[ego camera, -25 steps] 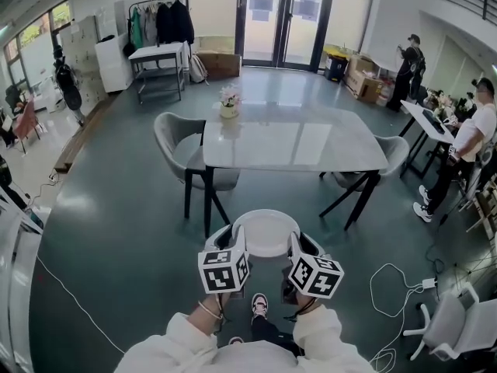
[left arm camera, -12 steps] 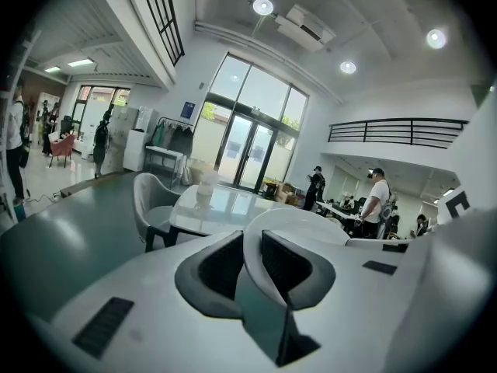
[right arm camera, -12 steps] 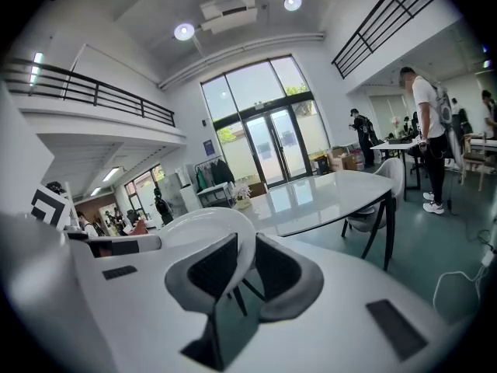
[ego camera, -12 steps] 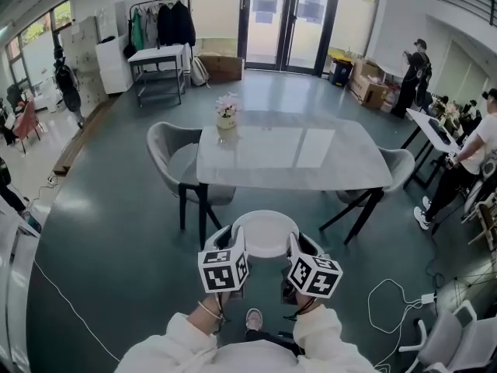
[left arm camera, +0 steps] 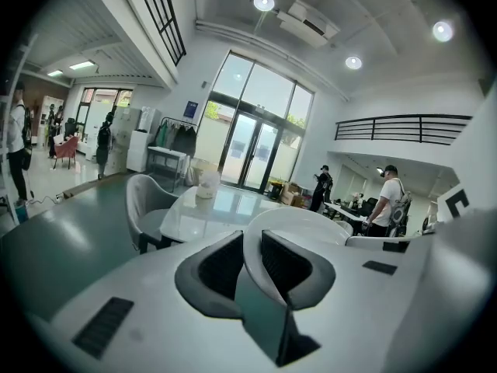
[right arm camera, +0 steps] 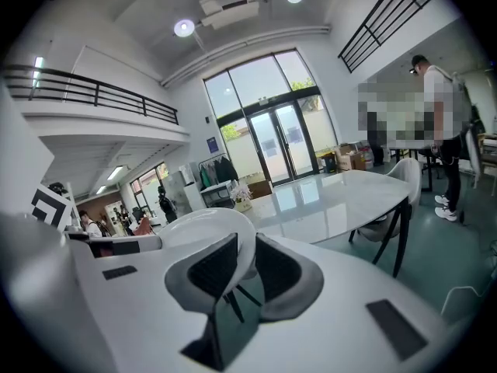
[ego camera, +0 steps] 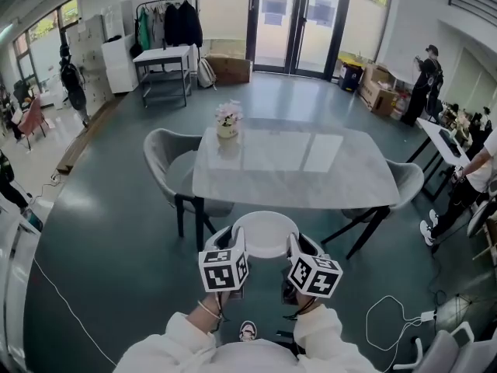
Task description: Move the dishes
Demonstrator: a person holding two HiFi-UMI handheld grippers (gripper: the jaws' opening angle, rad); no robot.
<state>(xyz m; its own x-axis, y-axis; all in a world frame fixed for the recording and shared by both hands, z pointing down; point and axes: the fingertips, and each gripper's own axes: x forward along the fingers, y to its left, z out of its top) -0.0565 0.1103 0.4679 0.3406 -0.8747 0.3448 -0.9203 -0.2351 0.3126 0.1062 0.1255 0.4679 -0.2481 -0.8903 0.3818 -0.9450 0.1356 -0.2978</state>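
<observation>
A white plate (ego camera: 265,234) is carried level between my two grippers, just short of the near edge of a pale marble table (ego camera: 287,163). My left gripper (ego camera: 231,243) is shut on the plate's left rim (left arm camera: 252,247), which runs up between its two dark pads. My right gripper (ego camera: 296,244) is shut on the plate's right rim (right arm camera: 243,247) in the same way. Both marker cubes sit low in the head view, above my sleeves. The plate (left arm camera: 311,225) looks bare on top.
A small vase of flowers (ego camera: 227,120) stands at the table's far left. Grey chairs flank the table, one at the left (ego camera: 165,158) and one at the right (ego camera: 408,179). People stand at the right by a desk (ego camera: 446,142). A cable (ego camera: 388,308) lies on the floor.
The table has drawn nearer in the head view and the people at the right have slid toward the edge. Both grippers keep their hold on the plate.
</observation>
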